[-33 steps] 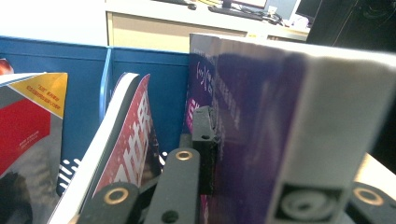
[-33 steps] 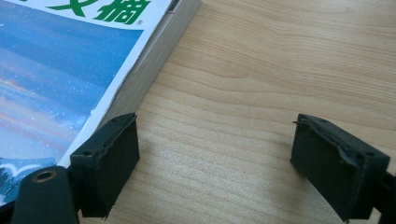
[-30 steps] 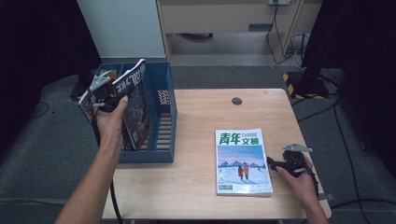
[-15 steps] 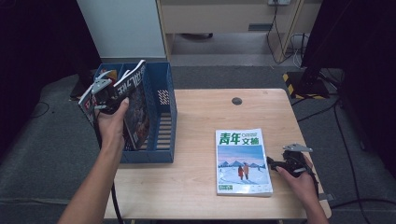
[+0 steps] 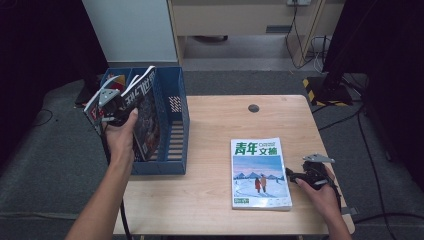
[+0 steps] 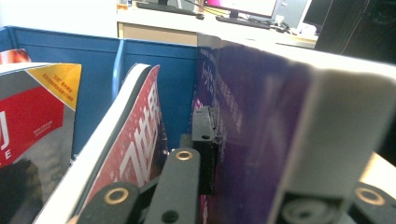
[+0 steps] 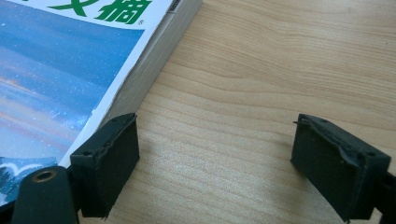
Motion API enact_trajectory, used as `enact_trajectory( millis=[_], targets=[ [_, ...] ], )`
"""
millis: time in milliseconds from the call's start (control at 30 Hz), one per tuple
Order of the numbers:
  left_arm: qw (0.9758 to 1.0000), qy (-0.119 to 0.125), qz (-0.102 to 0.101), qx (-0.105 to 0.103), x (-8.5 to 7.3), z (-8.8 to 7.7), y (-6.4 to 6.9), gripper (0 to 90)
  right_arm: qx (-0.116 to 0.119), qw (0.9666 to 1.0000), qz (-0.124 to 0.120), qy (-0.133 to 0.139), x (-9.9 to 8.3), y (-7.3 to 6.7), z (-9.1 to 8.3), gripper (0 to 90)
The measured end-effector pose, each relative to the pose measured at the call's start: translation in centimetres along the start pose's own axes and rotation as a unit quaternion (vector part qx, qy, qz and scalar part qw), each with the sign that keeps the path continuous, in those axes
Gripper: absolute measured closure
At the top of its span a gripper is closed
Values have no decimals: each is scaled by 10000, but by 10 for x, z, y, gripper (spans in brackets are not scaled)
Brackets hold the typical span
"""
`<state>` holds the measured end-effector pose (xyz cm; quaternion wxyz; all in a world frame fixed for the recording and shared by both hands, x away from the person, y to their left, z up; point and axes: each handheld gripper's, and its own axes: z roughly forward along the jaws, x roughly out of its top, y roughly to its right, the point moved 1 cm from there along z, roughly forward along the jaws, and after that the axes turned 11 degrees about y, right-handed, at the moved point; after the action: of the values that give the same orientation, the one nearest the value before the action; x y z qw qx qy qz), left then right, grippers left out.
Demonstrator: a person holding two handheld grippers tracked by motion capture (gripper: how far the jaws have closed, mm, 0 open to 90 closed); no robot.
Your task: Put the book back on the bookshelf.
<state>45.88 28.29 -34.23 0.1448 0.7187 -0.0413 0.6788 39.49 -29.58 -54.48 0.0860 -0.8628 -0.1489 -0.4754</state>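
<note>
My left gripper [image 5: 113, 104] is shut on a dark purple-covered magazine [image 5: 145, 114], held upright and tilted over the blue file rack [image 5: 176, 131] at the table's left edge. In the left gripper view one black pad [image 6: 204, 136] presses on the magazine's cover [image 6: 254, 126]; the other jaw is hidden behind its thick white edge. A thick magazine with a blue snowy cover and green characters [image 5: 260, 172] lies flat on the table. My right gripper [image 5: 294, 175] rests open on the wood just right of it, with bare wood between its jaws [image 7: 215, 158] and the magazine's edge [image 7: 140, 79] beside one pad.
Other magazines stand in the rack: a red-and-white one [image 6: 135, 154] and one with a yellow corner [image 6: 37, 107]. A small dark disc [image 5: 254, 108] lies at the table's far edge. The table [image 5: 215, 125] is light wood; cabinets and cables are beyond it.
The left hand with the magazine has shifted only slightly. The right gripper has stayed in place.
</note>
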Motion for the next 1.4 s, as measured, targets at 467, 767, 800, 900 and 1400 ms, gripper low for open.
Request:
enact_trajectory(
  millis=[467,767,800,900,1400],
  targets=[
    [9999,42,-89,23,-3,-1,2,809,1,10000,4,1,0,0,0,151],
    [9996,-47,-283,10,-13,1,-2,808,3,10000,1,-1,0,0,0,151],
    [9996,-65,-284,23,-15,1,-2,807,-5,10000,17,5,0,0,0,151],
    [9996,-63,-273,12,-20,1,-3,807,2,10000,3,0,0,0,0,151],
    [9995,-4,-299,-46,-28,1,-4,803,3,10000,-1,-1,0,0,0,151]
  ],
)
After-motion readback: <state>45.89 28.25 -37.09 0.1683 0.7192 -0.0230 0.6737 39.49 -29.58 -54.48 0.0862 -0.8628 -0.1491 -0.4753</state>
